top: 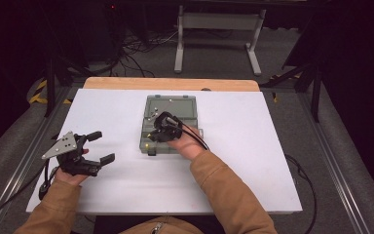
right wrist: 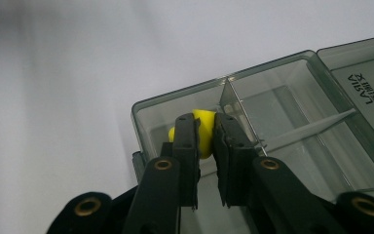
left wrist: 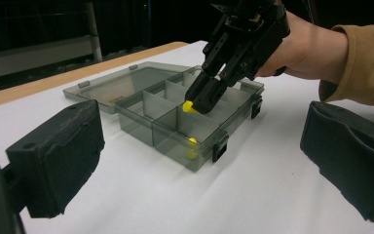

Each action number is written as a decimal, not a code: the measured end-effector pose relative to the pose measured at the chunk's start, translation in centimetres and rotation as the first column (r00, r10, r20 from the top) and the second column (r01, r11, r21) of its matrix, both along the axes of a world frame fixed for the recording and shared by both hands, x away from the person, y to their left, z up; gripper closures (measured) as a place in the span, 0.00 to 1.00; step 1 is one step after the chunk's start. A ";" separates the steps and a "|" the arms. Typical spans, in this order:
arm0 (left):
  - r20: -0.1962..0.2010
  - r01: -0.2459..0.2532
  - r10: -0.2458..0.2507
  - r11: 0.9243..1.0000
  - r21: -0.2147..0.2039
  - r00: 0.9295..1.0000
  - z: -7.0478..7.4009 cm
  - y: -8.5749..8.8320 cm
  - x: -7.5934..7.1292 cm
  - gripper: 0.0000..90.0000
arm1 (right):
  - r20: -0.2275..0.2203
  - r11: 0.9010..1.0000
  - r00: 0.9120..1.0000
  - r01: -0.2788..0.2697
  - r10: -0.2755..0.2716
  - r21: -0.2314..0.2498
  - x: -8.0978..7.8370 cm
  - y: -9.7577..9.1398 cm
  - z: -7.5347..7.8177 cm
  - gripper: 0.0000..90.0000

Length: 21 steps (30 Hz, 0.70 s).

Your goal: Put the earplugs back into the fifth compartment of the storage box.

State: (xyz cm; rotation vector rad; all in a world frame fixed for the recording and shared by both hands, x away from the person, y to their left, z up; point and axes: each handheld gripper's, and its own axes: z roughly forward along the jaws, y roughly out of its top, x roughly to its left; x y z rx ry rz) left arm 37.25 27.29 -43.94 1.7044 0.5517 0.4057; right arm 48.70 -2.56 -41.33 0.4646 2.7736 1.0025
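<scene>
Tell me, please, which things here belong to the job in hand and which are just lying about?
In use: right gripper, yellow piece clamped in it, compartment box, second yellow piece inside.
Idle: left gripper, open; metal stand and cables on the floor.

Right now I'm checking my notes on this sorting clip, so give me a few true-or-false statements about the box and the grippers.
1. The right gripper pinches a yellow piece. True.
2. The box has its lid shut. False: the lid lies open flat behind it.
3. A second yellow piece already lies in a corner compartment. True.
4. The left gripper holds a yellow piece. False: its jaws stand open and empty, off to the side of the box.
5. The box stands on a white table. True.
</scene>
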 end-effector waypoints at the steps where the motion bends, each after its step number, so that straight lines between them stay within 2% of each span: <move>1: -0.002 0.001 -0.001 1.000 0.000 1.000 0.0 0.0 0.0 0.03 | 0.001 1.000 1.000 -0.002 0.002 -0.002 0.0 0.1 0.0 0.89; 21: -0.006 0.002 -0.002 1.000 0.000 1.000 0.0 -0.1 0.0 0.03 | -0.013 1.000 1.000 -0.009 0.009 -0.023 0.1 0.5 -0.7 0.88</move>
